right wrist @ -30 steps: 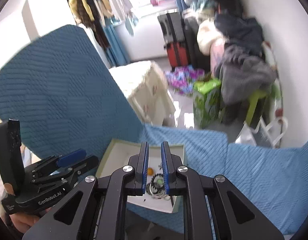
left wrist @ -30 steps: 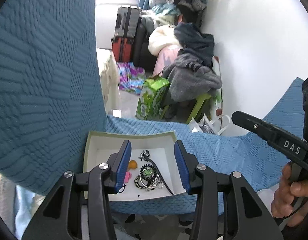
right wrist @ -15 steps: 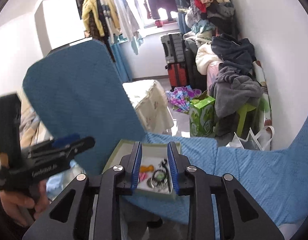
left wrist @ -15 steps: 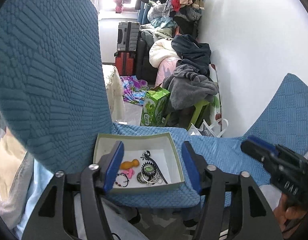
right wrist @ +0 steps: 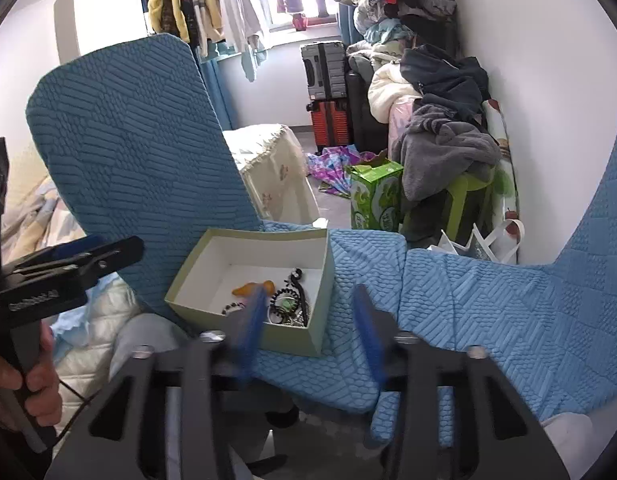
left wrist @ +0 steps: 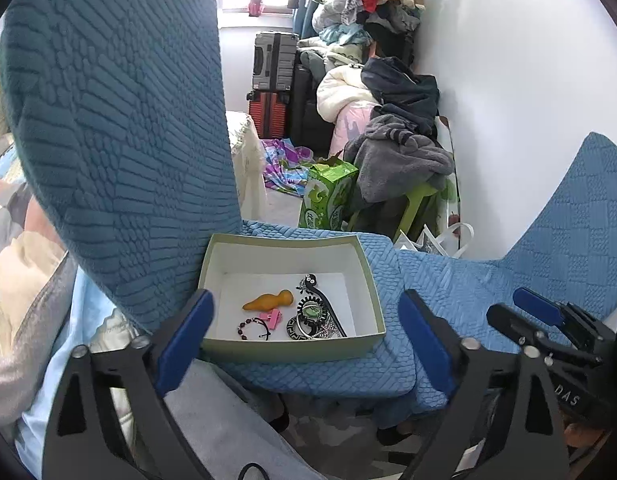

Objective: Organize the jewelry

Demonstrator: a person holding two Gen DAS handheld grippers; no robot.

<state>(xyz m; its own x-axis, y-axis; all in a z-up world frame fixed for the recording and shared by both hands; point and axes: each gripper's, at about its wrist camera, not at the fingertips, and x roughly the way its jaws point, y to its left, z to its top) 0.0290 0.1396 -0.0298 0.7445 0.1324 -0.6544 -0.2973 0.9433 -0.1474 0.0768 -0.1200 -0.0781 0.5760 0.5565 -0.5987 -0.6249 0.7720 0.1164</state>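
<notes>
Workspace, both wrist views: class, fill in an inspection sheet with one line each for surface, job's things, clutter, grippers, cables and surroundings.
Surface: blue quilted chair seat, a matching seat beside it.
Job's things: pale green open box on the seat; inside lie an orange piece, pink clip, beaded bracelet, dark tangle of rings and chains.
Clutter: nothing seen on the seat besides the box.
Grippers: left gripper open, empty; right gripper open, empty, blurred; both jaws have just been opening.
Cables: thin dark cord below the left hand.
Surroundings: clothes pile, suitcases, green carton, white wall.
</notes>
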